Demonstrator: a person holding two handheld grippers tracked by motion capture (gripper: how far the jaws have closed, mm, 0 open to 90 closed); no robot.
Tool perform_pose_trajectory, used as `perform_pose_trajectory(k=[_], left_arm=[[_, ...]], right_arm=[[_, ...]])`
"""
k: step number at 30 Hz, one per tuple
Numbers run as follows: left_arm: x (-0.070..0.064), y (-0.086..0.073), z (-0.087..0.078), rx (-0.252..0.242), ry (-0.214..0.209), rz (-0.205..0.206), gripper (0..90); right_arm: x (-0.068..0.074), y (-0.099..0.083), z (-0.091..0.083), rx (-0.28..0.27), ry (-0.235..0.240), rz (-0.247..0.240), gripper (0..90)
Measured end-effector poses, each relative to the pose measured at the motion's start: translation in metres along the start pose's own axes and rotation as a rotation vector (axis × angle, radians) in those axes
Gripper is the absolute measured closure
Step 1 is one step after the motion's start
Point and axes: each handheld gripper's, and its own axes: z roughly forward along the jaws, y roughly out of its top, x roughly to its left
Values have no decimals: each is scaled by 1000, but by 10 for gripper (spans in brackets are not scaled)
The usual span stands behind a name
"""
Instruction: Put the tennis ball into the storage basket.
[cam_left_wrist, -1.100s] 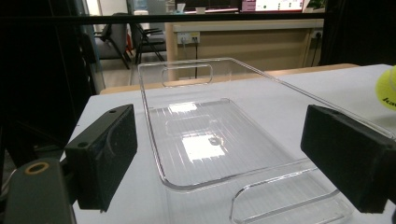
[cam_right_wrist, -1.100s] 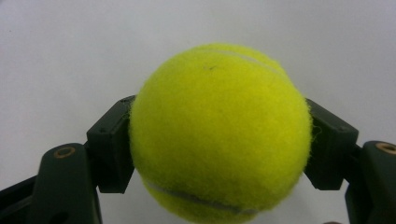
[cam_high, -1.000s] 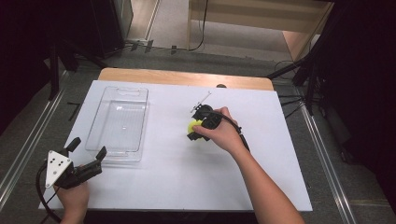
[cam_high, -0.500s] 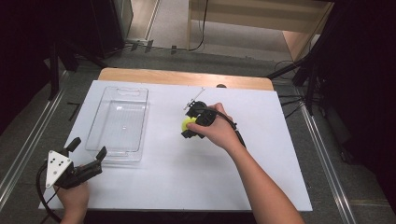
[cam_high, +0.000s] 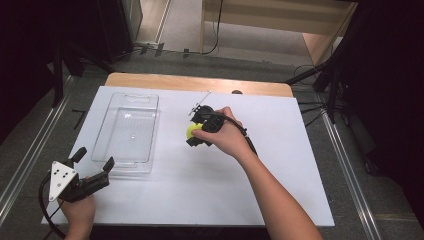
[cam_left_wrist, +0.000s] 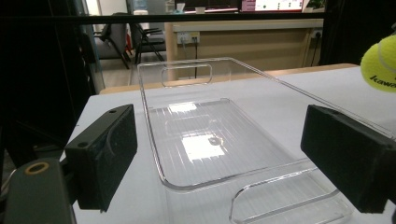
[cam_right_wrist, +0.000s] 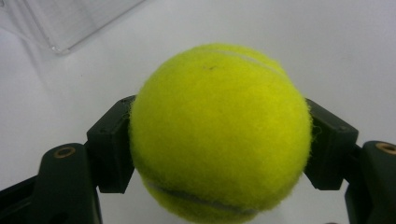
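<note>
The right hand-held gripper (cam_high: 192, 134) is clamped on a yellow tennis ball (cam_high: 192, 131), held just right of the clear plastic tray (cam_high: 127, 131) on the white surface (cam_high: 200, 185). At the tray's near corner, the left hand-held gripper (cam_high: 94, 158) has its jaws spread wide, holding nothing.

surface: white table (cam_high: 280, 165) | on it: clear plastic tray (cam_high: 127, 132), left side, seemingly empty
</note>
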Motion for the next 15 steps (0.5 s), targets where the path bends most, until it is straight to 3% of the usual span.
perform_pose_trajectory(k=[15], left_arm=[[0,0,0,-2,-2,-4,113]], right_arm=[[14,22,5,-27,30,-39,235]])
